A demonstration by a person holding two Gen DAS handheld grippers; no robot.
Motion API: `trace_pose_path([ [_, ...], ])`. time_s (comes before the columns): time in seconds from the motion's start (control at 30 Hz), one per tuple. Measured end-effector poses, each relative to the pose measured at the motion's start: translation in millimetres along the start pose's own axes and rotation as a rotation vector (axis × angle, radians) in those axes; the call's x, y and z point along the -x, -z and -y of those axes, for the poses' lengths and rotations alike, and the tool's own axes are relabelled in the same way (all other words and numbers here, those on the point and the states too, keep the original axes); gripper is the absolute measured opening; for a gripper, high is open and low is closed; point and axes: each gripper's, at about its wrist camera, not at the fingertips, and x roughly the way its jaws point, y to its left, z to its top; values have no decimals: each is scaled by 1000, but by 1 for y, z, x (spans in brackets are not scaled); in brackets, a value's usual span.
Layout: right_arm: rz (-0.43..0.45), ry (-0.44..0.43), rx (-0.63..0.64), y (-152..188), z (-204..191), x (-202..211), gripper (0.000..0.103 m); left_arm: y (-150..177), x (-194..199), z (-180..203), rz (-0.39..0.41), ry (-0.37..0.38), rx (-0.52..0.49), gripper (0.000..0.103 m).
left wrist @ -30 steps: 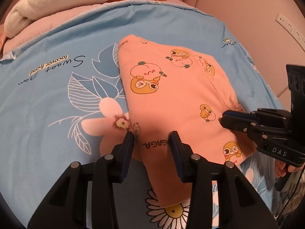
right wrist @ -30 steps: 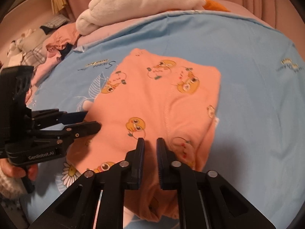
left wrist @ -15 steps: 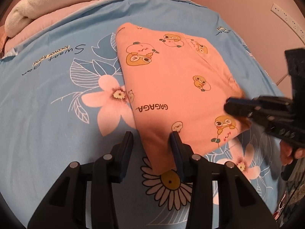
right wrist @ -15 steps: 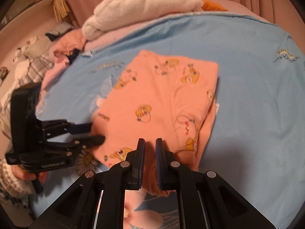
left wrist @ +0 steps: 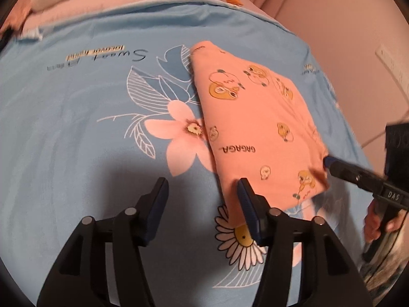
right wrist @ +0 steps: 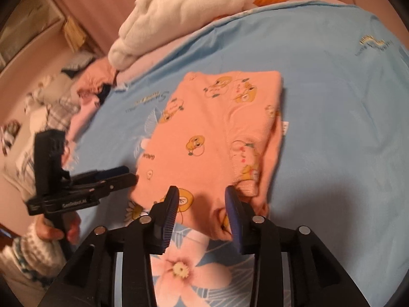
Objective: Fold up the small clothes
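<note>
A folded peach garment (left wrist: 255,128) with yellow cartoon prints lies flat on the blue flowered sheet (left wrist: 76,133). My left gripper (left wrist: 202,190) stands at its near left corner, jaws opening. Mostly sheet shows between them, with the garment's edge just inside the right finger (left wrist: 246,199). In the right wrist view the garment (right wrist: 217,133) has its near hem between the fingers of my right gripper (right wrist: 202,200). Those jaws are opening too, and the pads do not press the cloth. Each gripper appears in the other's view, the right gripper (left wrist: 329,162) and the left gripper (right wrist: 129,175), with tips at the garment's corners.
A white fluffy blanket (right wrist: 179,12) and an orange item lie at the far edge of the bed. Loose clothes (right wrist: 56,102) are piled at the left. A wall with a socket strip (left wrist: 391,61) stands at the right. A hand (right wrist: 53,230) holds the left gripper's handle.
Both grippers have drawn back toward the garment's near edge. The right jaws went from shut to apart, letting the hem go, and the left jaws spread wider.
</note>
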Motion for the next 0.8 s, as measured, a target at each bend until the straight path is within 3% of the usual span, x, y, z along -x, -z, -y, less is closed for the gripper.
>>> trace_pose_path([
  [0.07,20,-27,-62,0,10,5,53,-4,-2,-5,-3,36,41,58],
  [0.17,38,-89,-173,0,29,7,64,-10,-6,-4,0,42,54,59],
  [0.33,39,-110,-296,-5,58,-3,64,-24,-23,-4,-16,148,113,59],
  [0.47,31,-144,-366,-12,72,-20,64,-36,-34,2,-10,178,113,59],
  [0.8,3,-215,-310,-39,63,-50,64,-55,-54,15,-2,202,83,59],
])
